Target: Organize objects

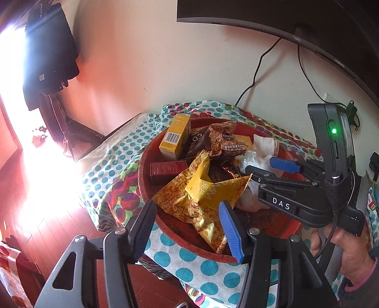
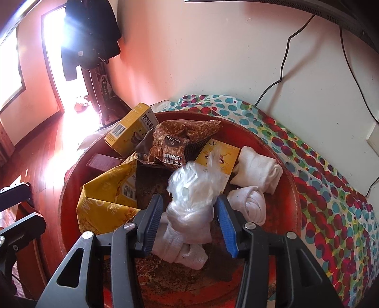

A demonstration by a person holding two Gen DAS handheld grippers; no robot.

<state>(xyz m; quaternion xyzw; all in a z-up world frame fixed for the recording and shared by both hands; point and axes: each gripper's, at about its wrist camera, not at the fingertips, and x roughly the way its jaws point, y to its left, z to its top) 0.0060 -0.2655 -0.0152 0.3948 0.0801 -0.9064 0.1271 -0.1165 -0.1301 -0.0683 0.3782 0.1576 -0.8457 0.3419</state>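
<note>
1. Polka-dot cloth covers the counter, teal and red spots all over, with a dark monitor up on the wall behind.
2. Red round tray sits on that cloth and holds pretty much everything.
3. Yellow snack bag lies crumpled at the tray's near side, right ahead of the left gripper, whose fingers are spread wide with the bag's lower end between the tips, not pinched.
4. Clear plastic bag is bunched up between the right gripper fingers, which are partly open; can't tell if they actually touch it.
5. White rolled socks sit just right of it.
6. Yellow box leans at the far rim.
</note>
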